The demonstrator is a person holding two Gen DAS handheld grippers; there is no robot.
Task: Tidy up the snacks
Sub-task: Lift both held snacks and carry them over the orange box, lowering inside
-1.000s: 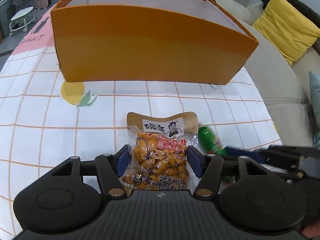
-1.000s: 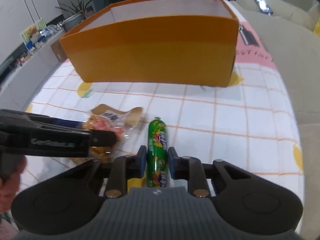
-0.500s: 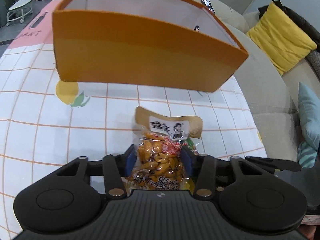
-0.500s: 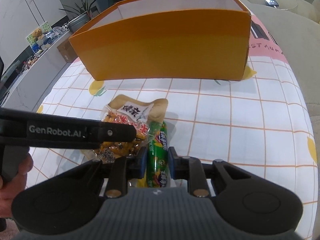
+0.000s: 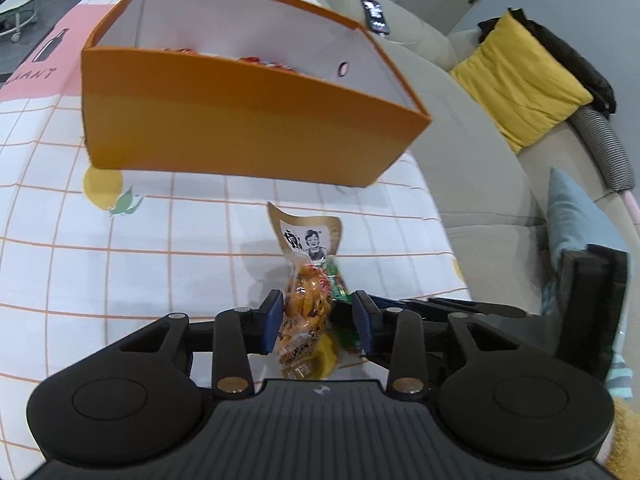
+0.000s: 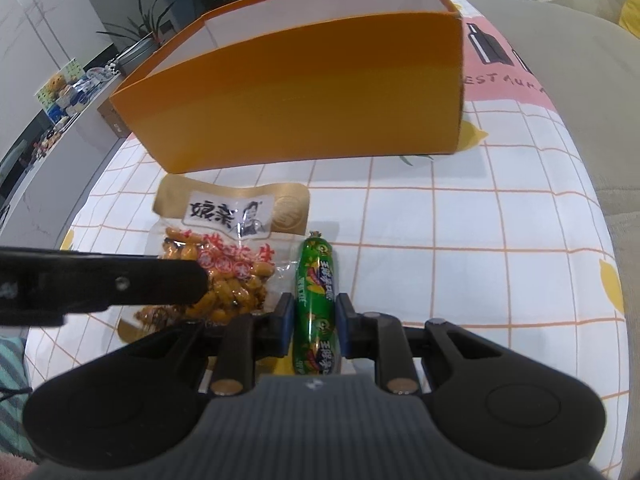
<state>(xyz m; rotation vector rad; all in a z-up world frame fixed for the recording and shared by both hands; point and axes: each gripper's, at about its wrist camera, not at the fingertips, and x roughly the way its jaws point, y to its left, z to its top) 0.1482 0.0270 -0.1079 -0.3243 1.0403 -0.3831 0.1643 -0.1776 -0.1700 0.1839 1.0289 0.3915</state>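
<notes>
My left gripper [image 5: 318, 322] is shut on a clear bag of orange peanut snacks [image 5: 306, 300] with a tan header, lifted above the tablecloth. The bag also shows in the right wrist view [image 6: 224, 264]. My right gripper [image 6: 315, 318] is shut on a green sausage stick [image 6: 316, 300], also raised. The left gripper's finger [image 6: 120, 286] crosses the right view at the left. An open orange box [image 5: 240, 128] stands ahead, also in the right view [image 6: 304, 96], with red packets [image 5: 260, 62] inside.
The table has a white checked cloth [image 5: 120, 260] with lemon prints. A beige sofa [image 5: 472, 152] with a yellow cushion [image 5: 520, 80] and a phone [image 5: 374, 16] lies to the right. A counter and plant [image 6: 140, 40] are at the far left.
Both grippers have risen with their snacks and moved toward the orange box. The left view now looks down into the box. The bag hangs crumpled between the left fingers.
</notes>
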